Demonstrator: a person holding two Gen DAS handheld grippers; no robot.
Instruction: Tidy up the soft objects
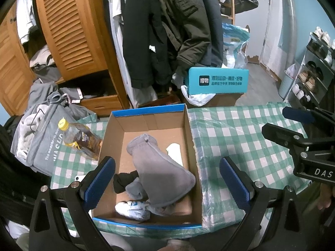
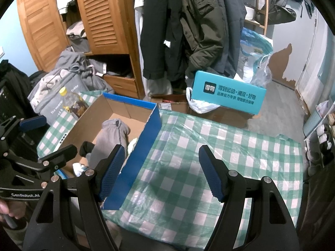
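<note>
On a green-checked table (image 2: 209,156), blue-sided cardboard box (image 1: 189,129) holding a grey sock (image 1: 163,173), black sock (image 1: 123,181) and white items, left gripper (image 1: 167,179) spread empty above it, right gripper (image 2: 161,171) released over bare cloth, bottle (image 1: 81,140) beside box.

wardrobe (image 1: 69,27): louvred wood | coats (image 1: 167,31): hanging | wall (image 2: 293,41): pale blue | shoe rack (image 1: 314,67): right

From the right wrist view, the blue box wall (image 2: 134,161) hides most of what's inside. The big grey fleece piece (image 1: 163,171) covers part of the black sock (image 1: 123,181) and the white-blue bundle (image 1: 134,208) next to it. Small print on the bottle (image 1: 83,140) left of the box is unreadable.
</note>
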